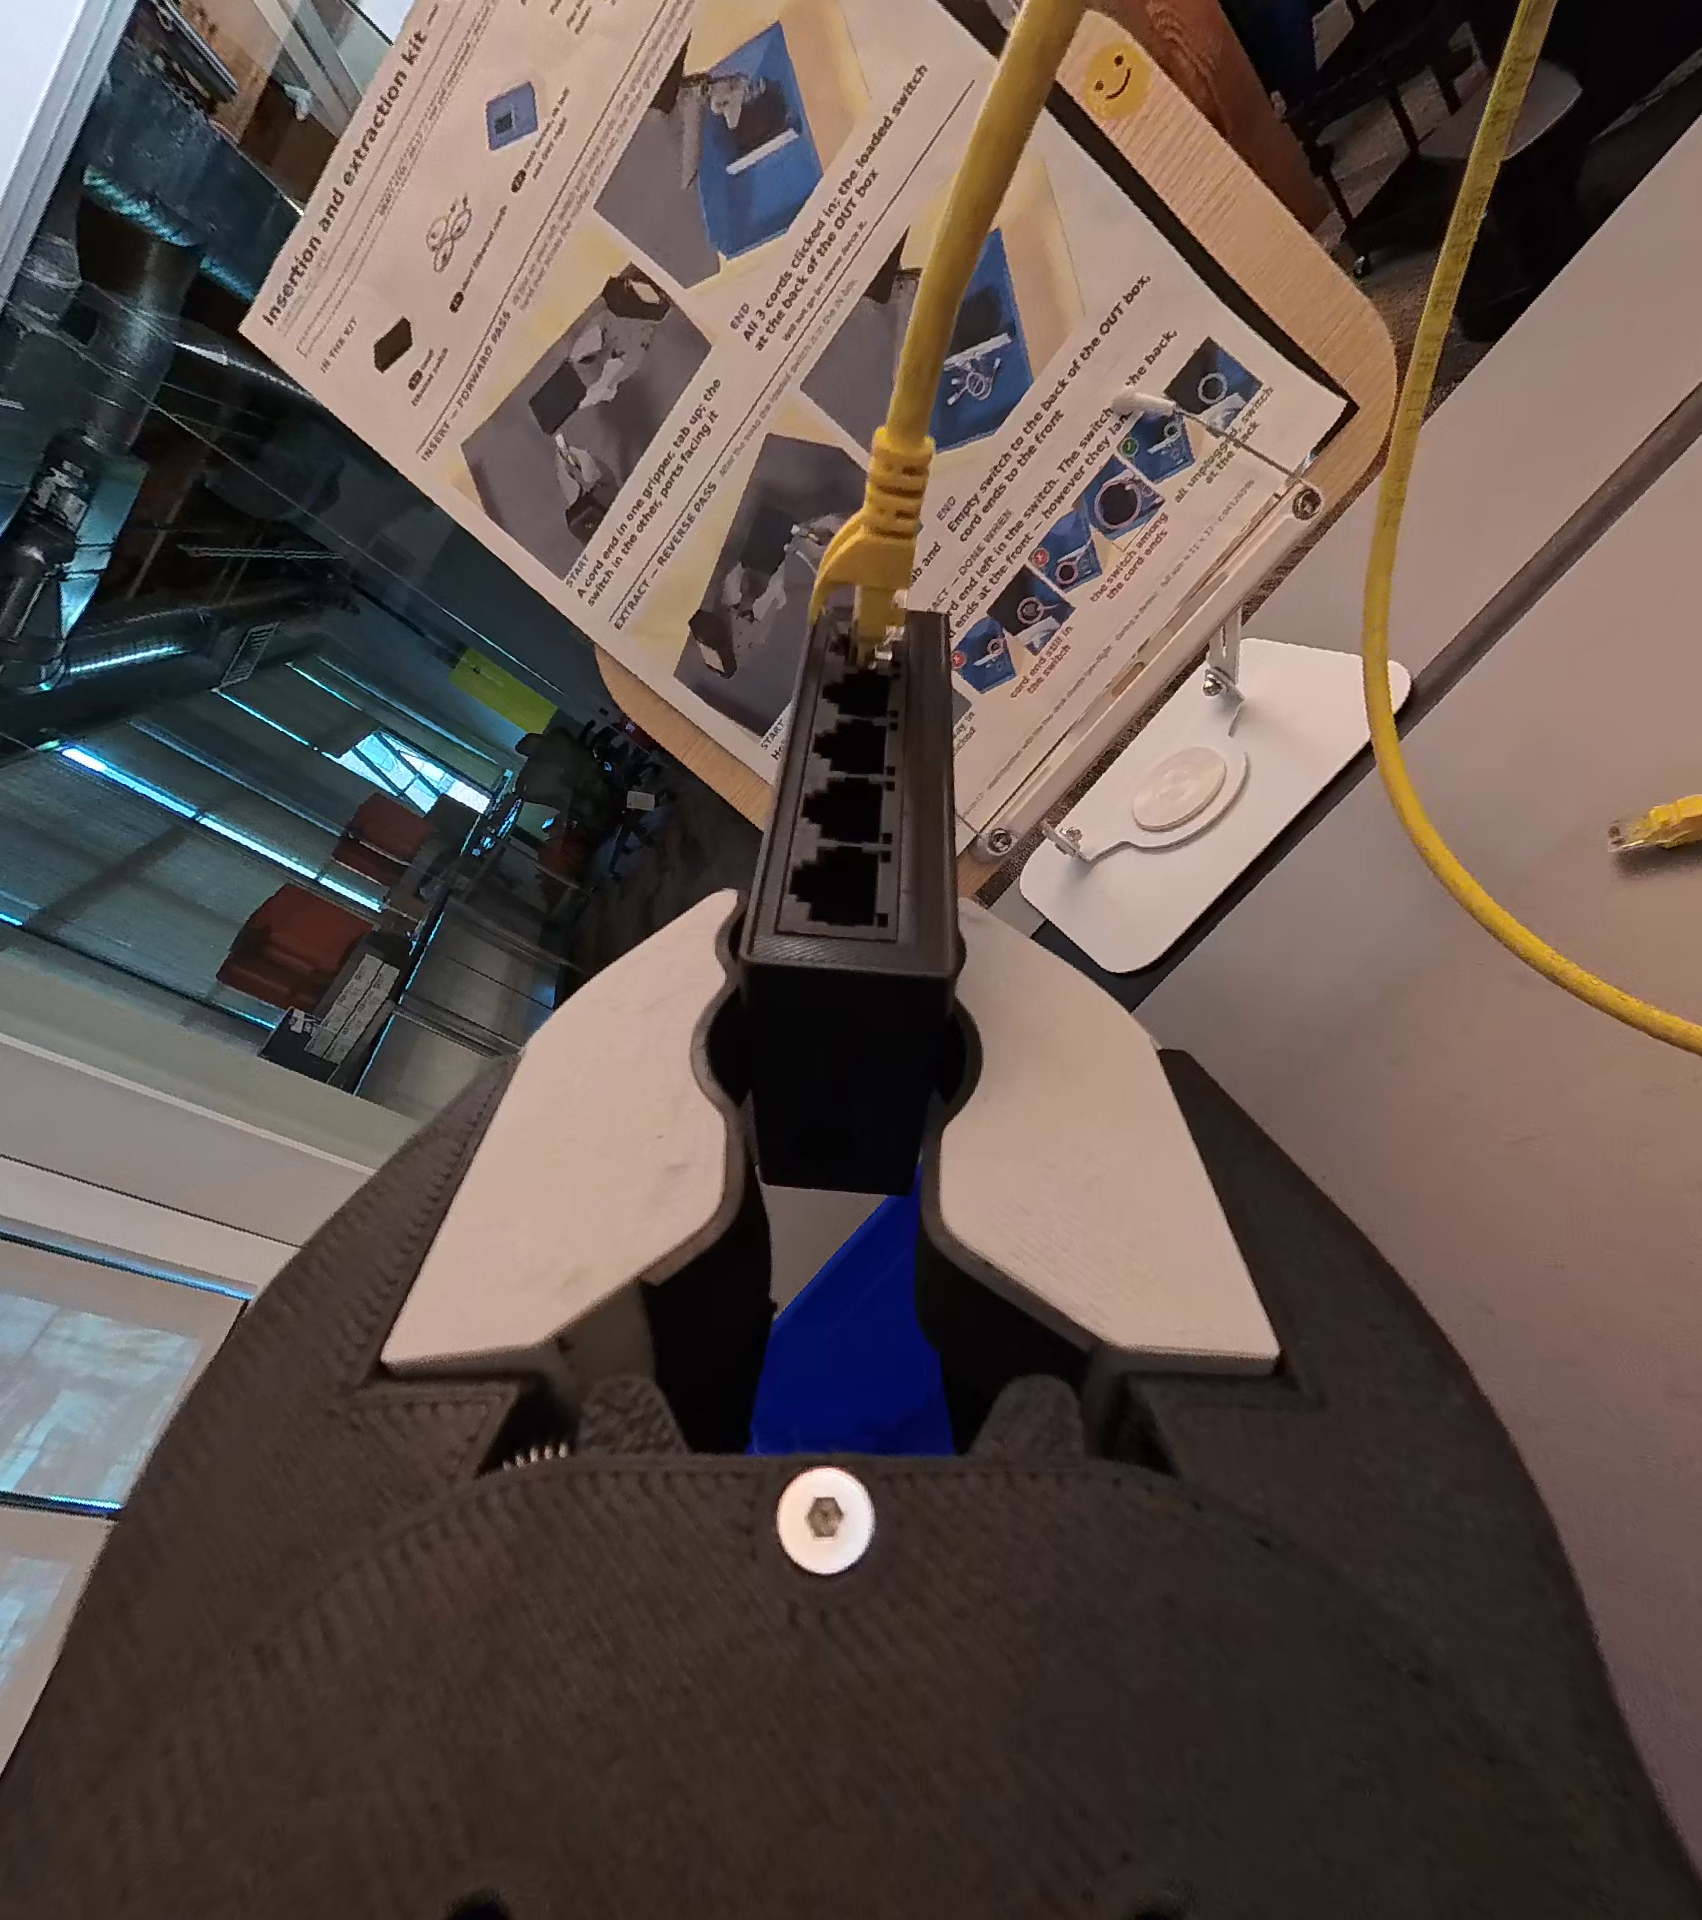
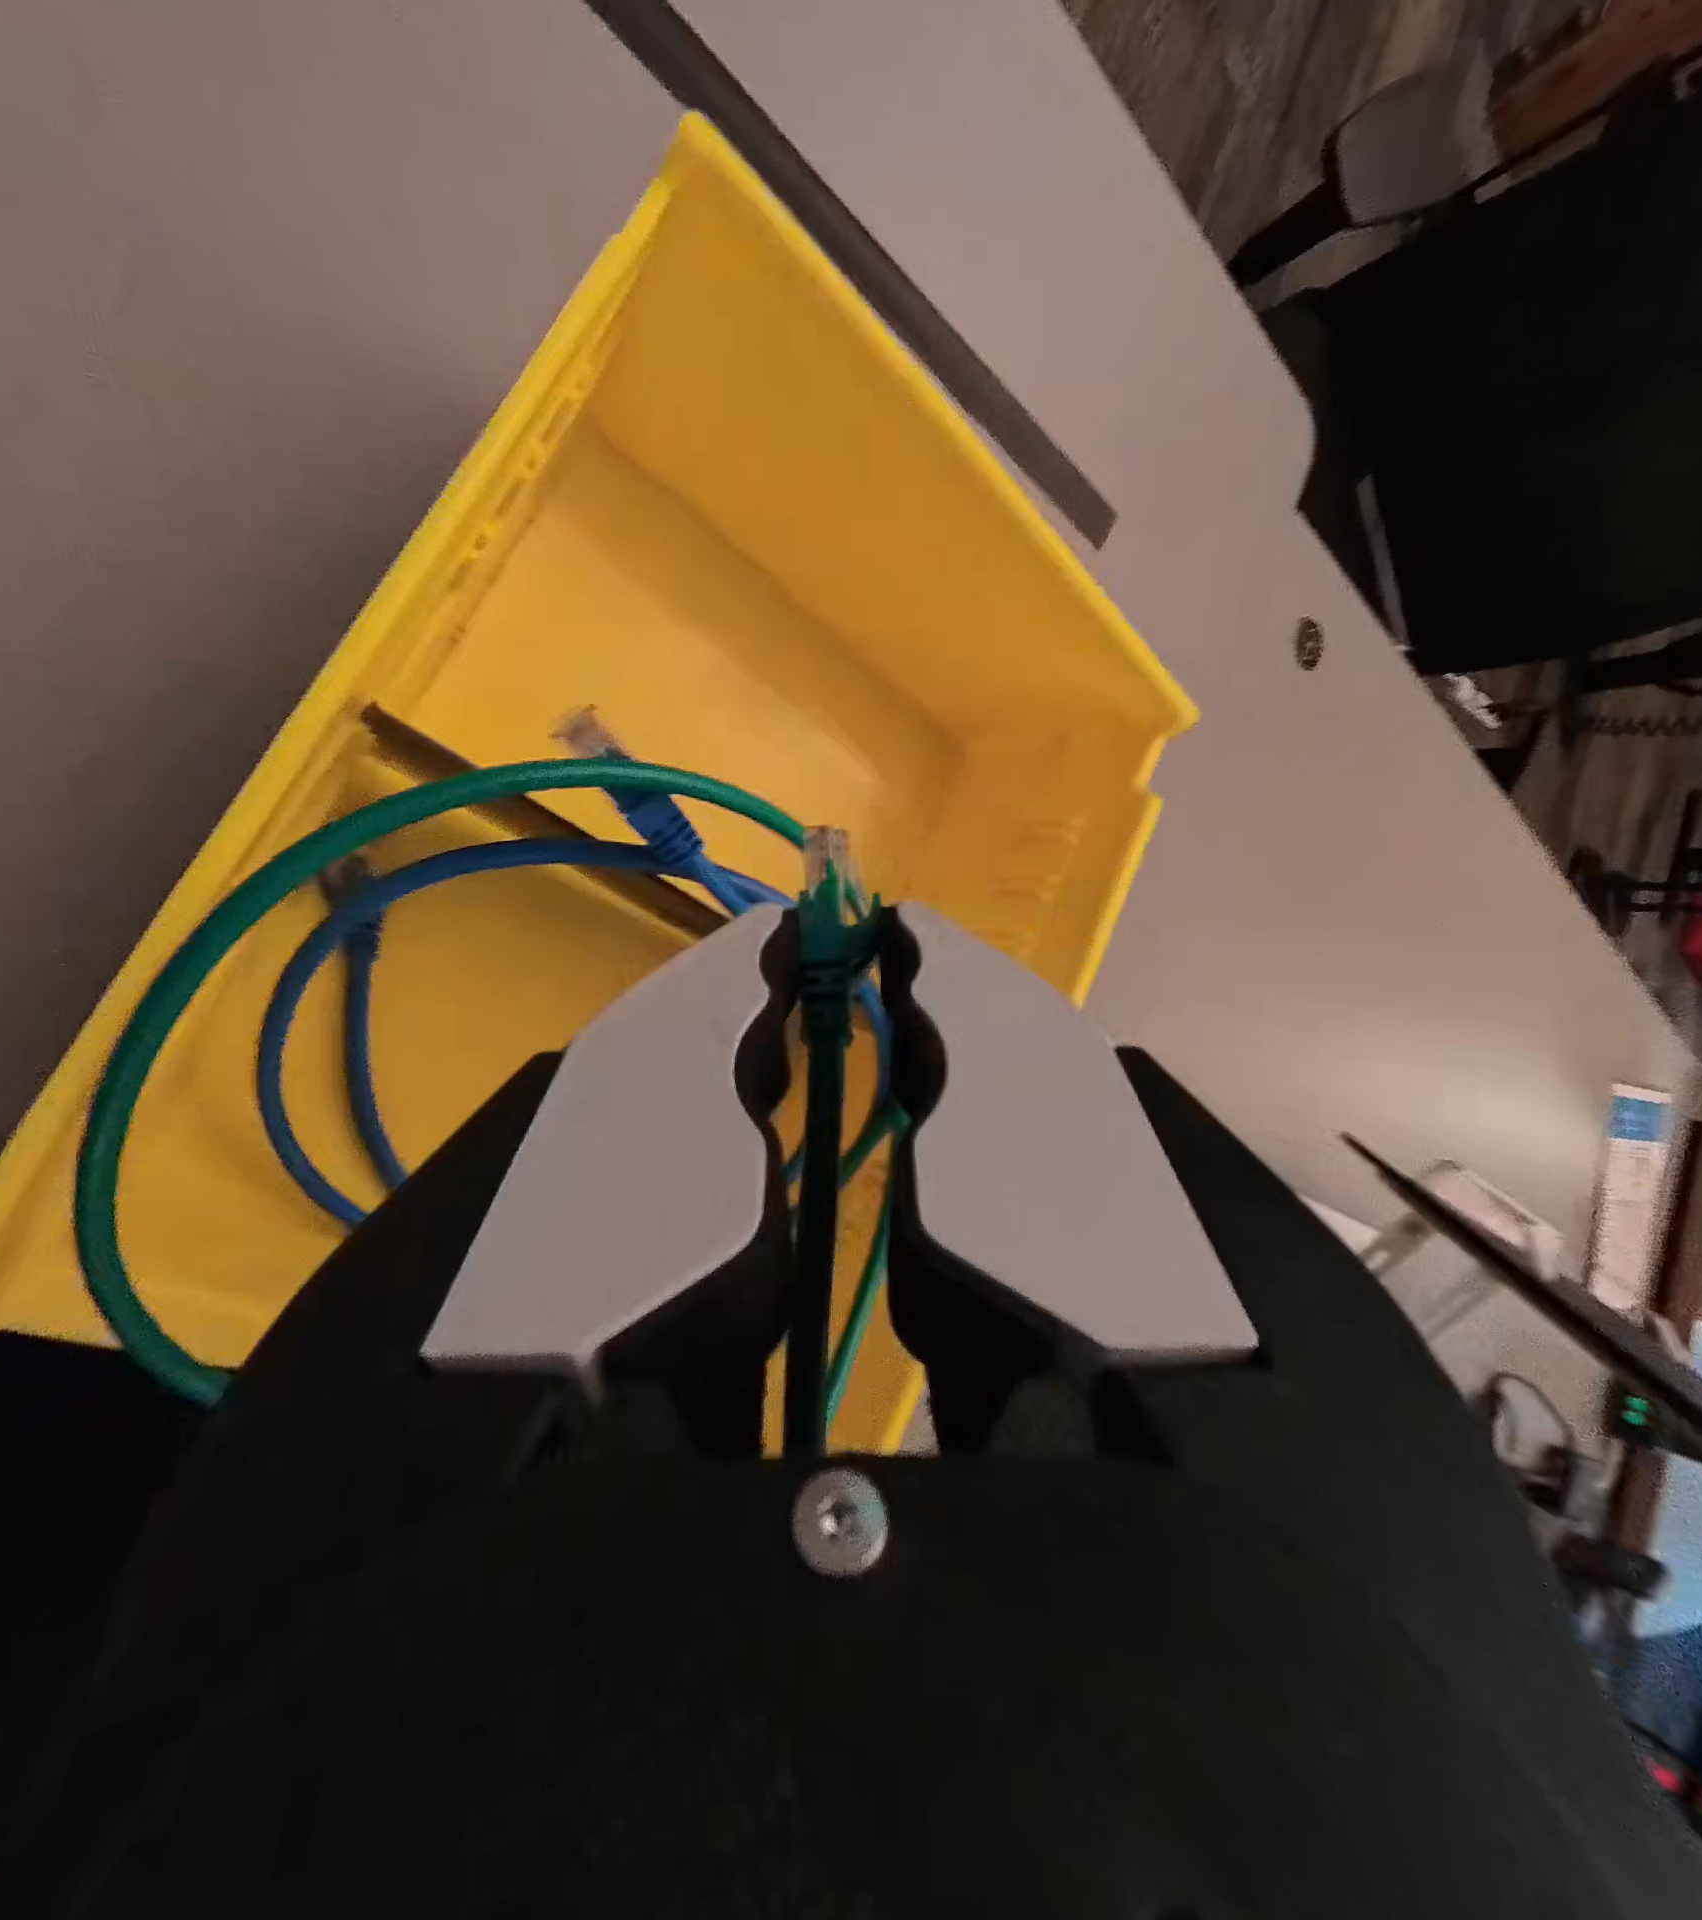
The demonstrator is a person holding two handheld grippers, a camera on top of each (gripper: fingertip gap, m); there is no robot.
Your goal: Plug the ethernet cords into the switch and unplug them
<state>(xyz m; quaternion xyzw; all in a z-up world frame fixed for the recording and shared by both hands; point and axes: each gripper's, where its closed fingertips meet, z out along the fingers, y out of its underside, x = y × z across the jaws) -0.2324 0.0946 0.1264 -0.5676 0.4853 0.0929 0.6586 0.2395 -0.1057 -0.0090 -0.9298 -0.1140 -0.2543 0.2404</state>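
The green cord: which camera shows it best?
The right wrist view. There the right hand-held gripper is shut on the green cord just behind its plug, and the cord loops over the yellow bin. The left wrist view shows none of it.

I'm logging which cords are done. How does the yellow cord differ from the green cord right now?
The yellow cord has one plug seated in the far end port of the black switch, which the left gripper clamps; the green cord is plugged into nothing. The green cord's plug is pinched in the right gripper above the yellow bin; no gripper holds the yellow cord. Yellow's free plug lies on the table. Both are ethernet cords.
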